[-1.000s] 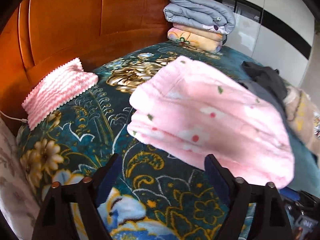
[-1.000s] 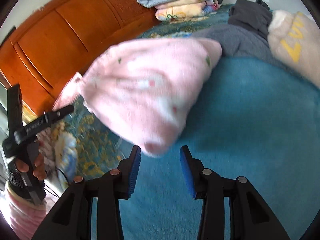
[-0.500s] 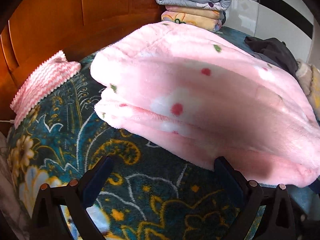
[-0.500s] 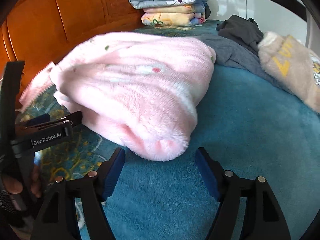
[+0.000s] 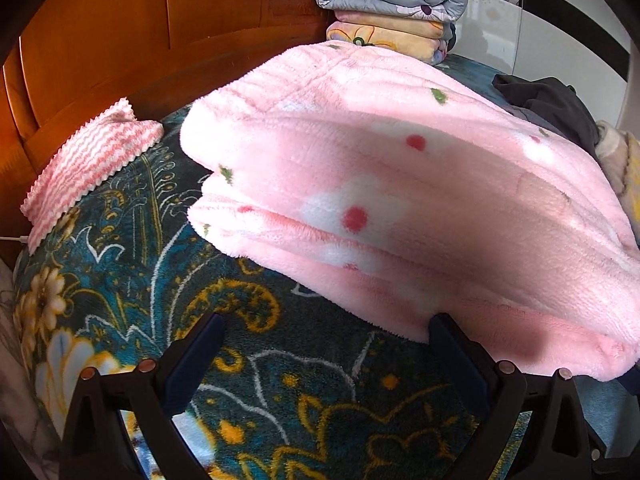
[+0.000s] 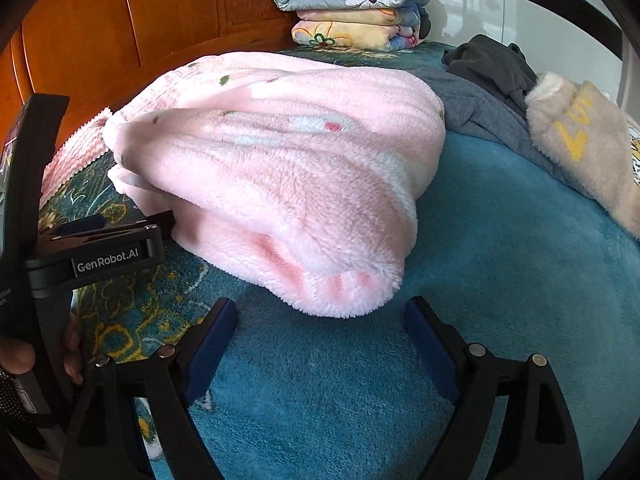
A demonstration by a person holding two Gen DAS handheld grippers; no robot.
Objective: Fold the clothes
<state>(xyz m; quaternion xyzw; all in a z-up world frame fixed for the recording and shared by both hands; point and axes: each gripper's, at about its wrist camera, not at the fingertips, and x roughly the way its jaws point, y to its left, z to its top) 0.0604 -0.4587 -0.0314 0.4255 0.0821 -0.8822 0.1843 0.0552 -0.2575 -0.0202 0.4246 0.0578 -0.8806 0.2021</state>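
Observation:
A folded pink fleece garment with flower print (image 5: pixel 400 200) lies on the bed; it also shows in the right wrist view (image 6: pixel 288 184). My left gripper (image 5: pixel 324 356) is open and empty just in front of its near edge, with the right finger's tip against the fleece. My right gripper (image 6: pixel 320 332) is open and empty just in front of the garment's folded end. The left gripper's body (image 6: pixel 100 252) shows at the left of the right wrist view, beside the garment.
A pink striped folded cloth (image 5: pixel 88 160) lies by the wooden headboard (image 5: pixel 120 40). Stacked folded quilts (image 6: pixel 352 4) sit at the back. A dark grey garment (image 6: pixel 488 80) and a beige fleece garment (image 6: pixel 580 144) lie at the right on the teal blanket (image 6: pixel 480 280).
The pink garment has come down from the air onto the bed. Both grippers' jaws have opened wider and sit closer to it.

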